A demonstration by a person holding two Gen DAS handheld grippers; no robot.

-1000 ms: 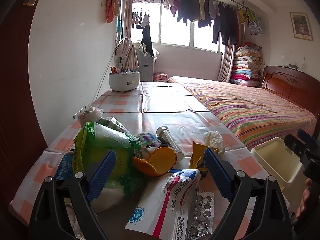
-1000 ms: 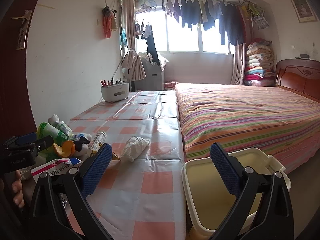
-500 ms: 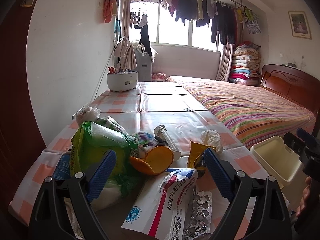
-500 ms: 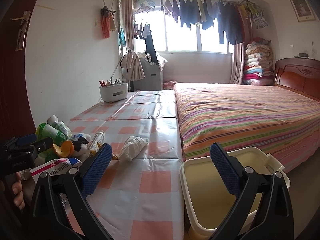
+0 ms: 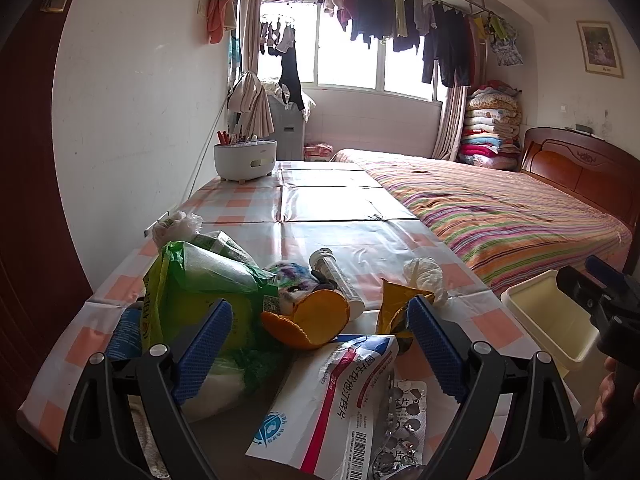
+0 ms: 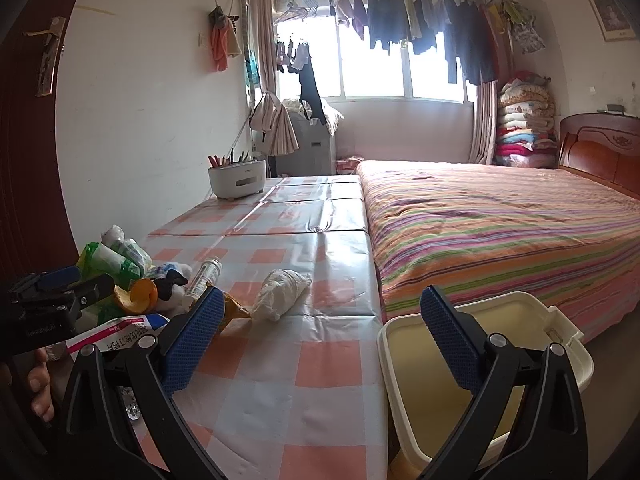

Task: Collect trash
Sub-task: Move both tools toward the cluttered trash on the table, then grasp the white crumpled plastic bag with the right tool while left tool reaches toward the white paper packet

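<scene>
Cream plastic fills the lower right of the right wrist view: the open rectangular waste bin (image 6: 568, 356) stands just beside the table edge, and what shows of its inside looks bare, so the collecting seems hardly begun. Nearly all the rubbish lies on the pink-and-white checked oilcloth table (image 5: 328, 208) in a heap at its near end: a green and yellow plastic bag (image 5: 200, 284), a curl of orange peel (image 5: 316, 320), a clear plastic tube (image 5: 336, 276), a crumpled yellow-brown wrapper (image 5: 394, 304), a white medicine sachet with a red stripe (image 5: 332, 396) and a silver blister sheet of pills (image 5: 404, 420). A crumpled white tissue wad (image 6: 280, 292) lies a little apart, nearer the bin. The left gripper (image 5: 318, 356) hovers low over the heap, level and pointing along the table, its blue-padded fingers spread wide with the sachet and peel between them, touching nothing. The right gripper (image 6: 318, 344) hangs over the table's corner, one finger above the cloth and the other above the bin, likewise spread and empty. Every piece appears left to pick.
</scene>
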